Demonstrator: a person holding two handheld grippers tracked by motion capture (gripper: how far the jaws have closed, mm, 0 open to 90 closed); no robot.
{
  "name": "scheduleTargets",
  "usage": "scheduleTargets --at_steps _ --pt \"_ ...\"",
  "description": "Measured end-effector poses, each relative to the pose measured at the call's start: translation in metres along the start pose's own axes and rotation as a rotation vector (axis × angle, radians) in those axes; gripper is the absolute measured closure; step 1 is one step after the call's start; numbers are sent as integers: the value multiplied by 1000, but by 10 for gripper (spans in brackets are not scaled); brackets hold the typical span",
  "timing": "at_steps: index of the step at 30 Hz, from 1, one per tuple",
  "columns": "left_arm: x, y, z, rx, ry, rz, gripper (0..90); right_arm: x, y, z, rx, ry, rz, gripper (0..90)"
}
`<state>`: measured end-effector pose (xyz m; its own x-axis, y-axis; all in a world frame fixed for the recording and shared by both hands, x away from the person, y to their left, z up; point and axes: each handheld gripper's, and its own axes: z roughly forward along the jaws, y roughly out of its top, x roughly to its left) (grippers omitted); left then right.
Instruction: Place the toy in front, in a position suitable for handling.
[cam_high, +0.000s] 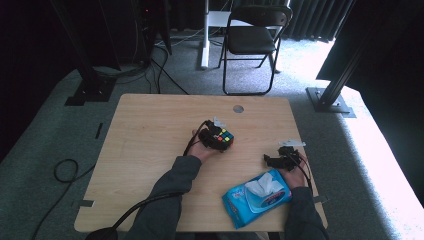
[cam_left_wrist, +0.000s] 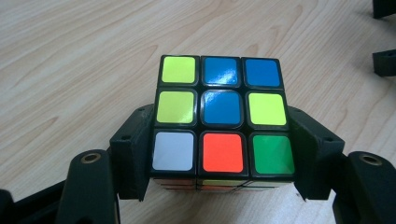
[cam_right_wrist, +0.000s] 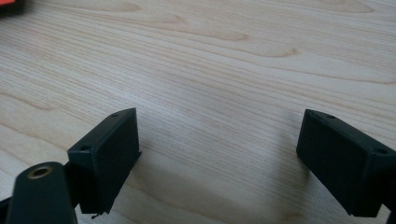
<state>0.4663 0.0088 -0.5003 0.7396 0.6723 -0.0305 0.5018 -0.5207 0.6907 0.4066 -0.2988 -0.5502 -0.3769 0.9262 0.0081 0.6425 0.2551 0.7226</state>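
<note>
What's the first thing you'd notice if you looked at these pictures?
The colourful puzzle cube jumps out first: it sits near the middle of the wooden table, between the jaws of the left gripper, which press on its sides. Next comes the bright blue pack of wet wipes at the table's near edge, beside the right gripper, whose jaws stand open over bare wood.

Left gripper (cam_high: 218, 136) on puzzle cube (cam_high: 223, 138), right gripper (cam_high: 278, 160) beside wipes pack (cam_high: 256, 197)
</note>
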Motion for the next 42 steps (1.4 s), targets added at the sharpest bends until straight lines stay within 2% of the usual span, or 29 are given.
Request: scheduleTargets --at_steps 15,22,33,42 --pt "0 -1 -20 -3 -11 49 341 0 0 0 -1 -1 -1 129" --pt "3 -4 -28 -11 -20 51 341 0 0 0 -1 0 -2 129" --pt "7 -9 -41 -10 -2 65 341 0 0 0 0 0 -1 129" --pt "14 -18 -53 -17 2 53 341 0 0 0 0 0 0 129"
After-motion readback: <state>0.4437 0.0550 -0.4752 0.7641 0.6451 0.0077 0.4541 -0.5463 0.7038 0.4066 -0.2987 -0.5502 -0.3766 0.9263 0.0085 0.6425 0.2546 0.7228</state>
